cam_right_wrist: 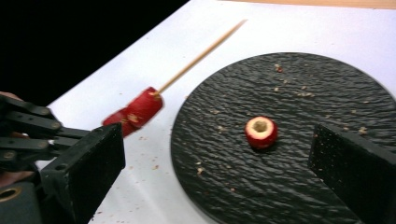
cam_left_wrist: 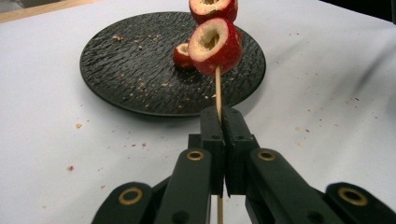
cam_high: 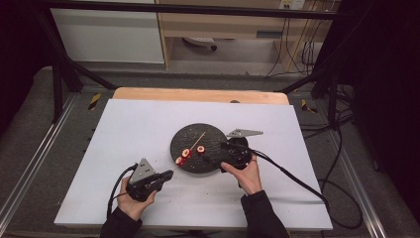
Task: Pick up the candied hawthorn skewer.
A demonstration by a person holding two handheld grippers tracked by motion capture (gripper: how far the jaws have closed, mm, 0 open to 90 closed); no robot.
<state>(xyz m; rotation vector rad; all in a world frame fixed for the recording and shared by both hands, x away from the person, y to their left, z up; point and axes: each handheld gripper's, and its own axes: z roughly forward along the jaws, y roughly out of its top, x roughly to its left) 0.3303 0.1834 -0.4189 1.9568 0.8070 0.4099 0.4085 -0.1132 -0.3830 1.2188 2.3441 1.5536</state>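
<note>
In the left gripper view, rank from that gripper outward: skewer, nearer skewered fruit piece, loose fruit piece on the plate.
1. skewer, clamped between the left gripper jaws.
2. nearer skewered fruit piece, just above the jaws.
3. loose fruit piece, behind it on the black plate.

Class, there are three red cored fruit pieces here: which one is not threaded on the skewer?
The loose piece lying alone on the black plate; the other two sit on the skewer.

White-covered table, round black textured plate on it, crumbs scattered beside

The top fruit piece is cropped by the frame's edge.
</note>
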